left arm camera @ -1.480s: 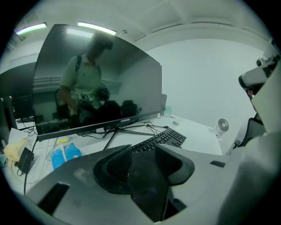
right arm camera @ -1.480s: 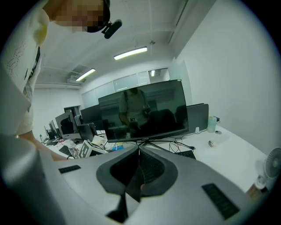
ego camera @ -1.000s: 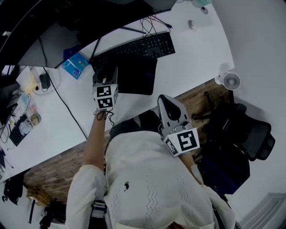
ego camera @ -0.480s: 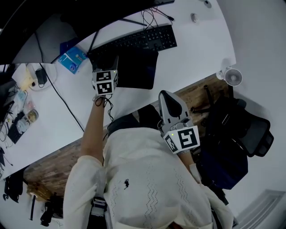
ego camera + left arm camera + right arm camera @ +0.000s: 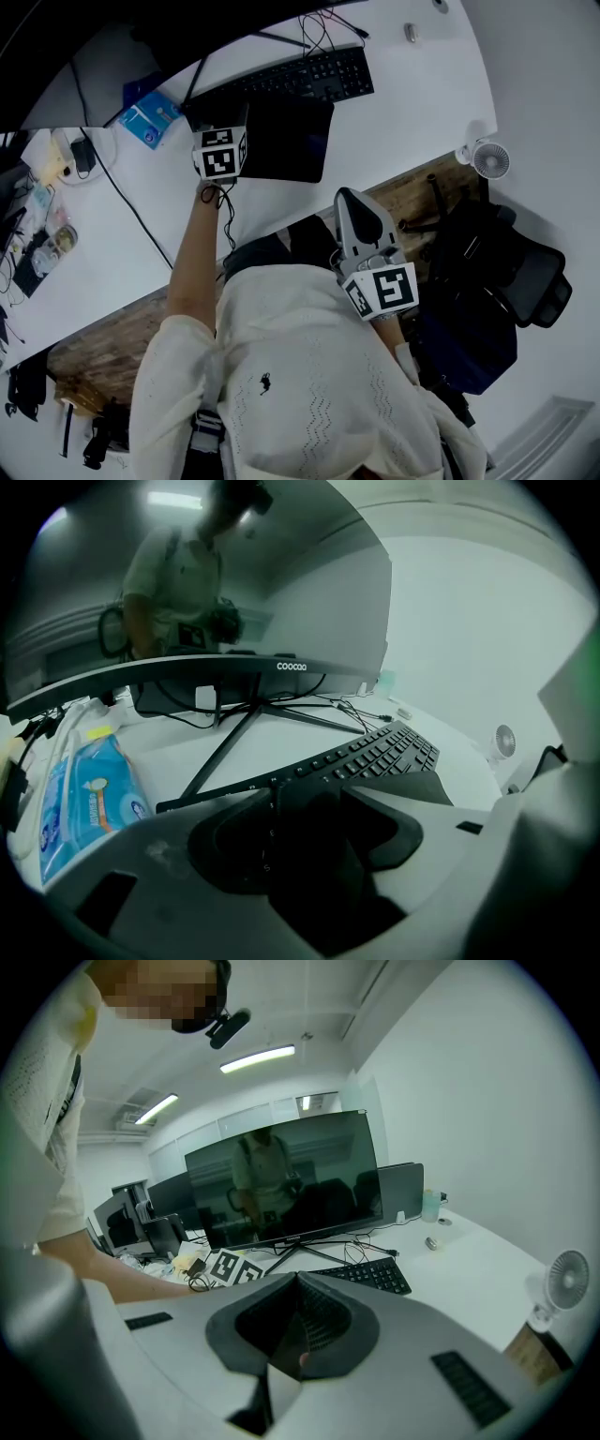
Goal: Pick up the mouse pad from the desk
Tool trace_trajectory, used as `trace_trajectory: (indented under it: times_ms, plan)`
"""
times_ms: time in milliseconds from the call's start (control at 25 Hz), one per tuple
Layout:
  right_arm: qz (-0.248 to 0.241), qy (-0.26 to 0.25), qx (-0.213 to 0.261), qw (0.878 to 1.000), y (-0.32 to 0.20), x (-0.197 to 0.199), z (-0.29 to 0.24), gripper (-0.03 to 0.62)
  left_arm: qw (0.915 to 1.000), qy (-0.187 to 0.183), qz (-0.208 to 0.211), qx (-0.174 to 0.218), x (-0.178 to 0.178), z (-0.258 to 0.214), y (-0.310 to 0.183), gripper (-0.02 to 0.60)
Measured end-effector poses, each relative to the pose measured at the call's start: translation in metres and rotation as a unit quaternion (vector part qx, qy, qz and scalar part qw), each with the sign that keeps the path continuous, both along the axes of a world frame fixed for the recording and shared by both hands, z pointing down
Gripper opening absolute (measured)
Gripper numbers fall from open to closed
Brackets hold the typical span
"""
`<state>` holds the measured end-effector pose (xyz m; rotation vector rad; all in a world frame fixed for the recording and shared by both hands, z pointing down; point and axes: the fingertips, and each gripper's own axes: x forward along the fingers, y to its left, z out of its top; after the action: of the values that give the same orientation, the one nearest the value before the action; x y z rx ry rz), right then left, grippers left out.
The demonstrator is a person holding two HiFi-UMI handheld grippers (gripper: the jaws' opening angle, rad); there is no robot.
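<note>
The black mouse pad (image 5: 291,141) lies flat on the white desk (image 5: 412,103), just in front of the black keyboard (image 5: 300,77). My left gripper (image 5: 215,122) reaches over the desk to the pad's left edge. In the left gripper view its jaws (image 5: 314,803) stand open, having just been opening, with the dark pad (image 5: 427,785) running from between them out to the right; the pads do not visibly press on it. My right gripper (image 5: 350,199) hangs shut and holding nothing near the desk's front edge, and its jaws (image 5: 298,1283) meet in a seam.
A blue tissue pack (image 5: 150,120) lies left of the left gripper. A monitor's stand and cables (image 5: 234,724) rise behind the keyboard. A small white fan (image 5: 487,161) sits at the desk's right end, and a black office chair (image 5: 511,277) stands to my right.
The left gripper has moved forward and down over the desk, closing in on the pad's left edge. The right gripper has kept its place.
</note>
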<state>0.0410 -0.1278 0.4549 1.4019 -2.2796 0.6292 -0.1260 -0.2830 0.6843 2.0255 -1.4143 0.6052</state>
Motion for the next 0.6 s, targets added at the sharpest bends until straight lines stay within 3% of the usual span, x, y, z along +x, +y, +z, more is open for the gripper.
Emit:
trace_trajectory:
  times_ms: [360, 600]
  plan:
    - [0.0, -0.001, -0.004, 1.0, 0.0004, -0.0006, 0.0043, 0.004, 0.9991, -0.039, 0.015, 0.003, 0.0027, 0.0084, 0.001, 0.23]
    - [0.001, 0.0, -0.006, 1.0, 0.0026, 0.0004, 0.0064, 0.004, 0.9991, -0.041, 0.012, 0.001, 0.0036, 0.0083, 0.0027, 0.216]
